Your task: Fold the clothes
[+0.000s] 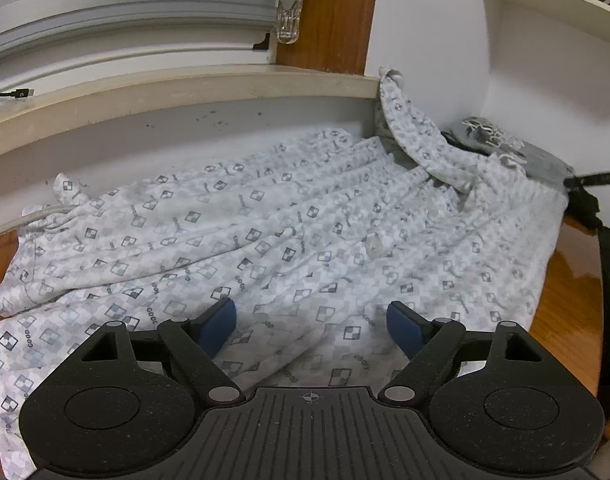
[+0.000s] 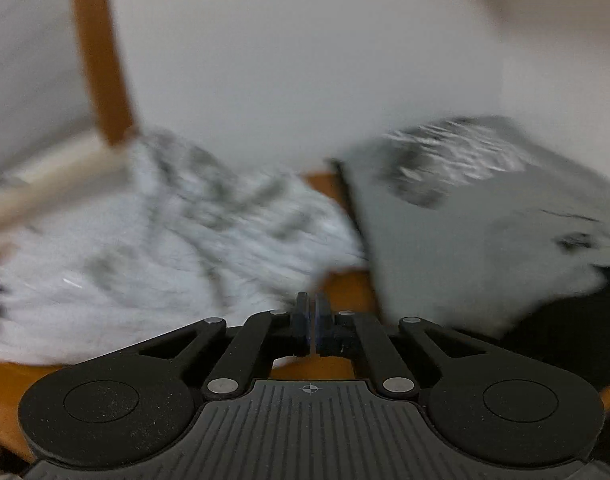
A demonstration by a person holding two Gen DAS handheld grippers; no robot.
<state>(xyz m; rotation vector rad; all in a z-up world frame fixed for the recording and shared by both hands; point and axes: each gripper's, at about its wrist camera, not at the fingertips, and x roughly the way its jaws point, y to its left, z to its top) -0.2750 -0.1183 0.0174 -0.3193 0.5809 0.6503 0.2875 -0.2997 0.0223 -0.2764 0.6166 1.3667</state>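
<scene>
Left wrist view. Shirt: white, checked print, buttoned, spread crumpled across the wooden counter, collar at the far right against the wall, one sleeve bunched at the left. Left hand-held gripper: jaws spread wide over the near hem, pinching nothing. Grey garment: far right, just behind the collar. Window sill and blinds at the far side; a white cable touches the left sleeve.

Right wrist view, blurred. Right hand-held gripper: fingers pressed together, nothing visible between them. Shirt at left, grey garment at right, a strip of bare counter between.

Step in hand, as judged: smoothing the shirt flat before folding. Flatten creases first, take the hem edge cleanly, and keep the cable and grey garment out of the fold.
</scene>
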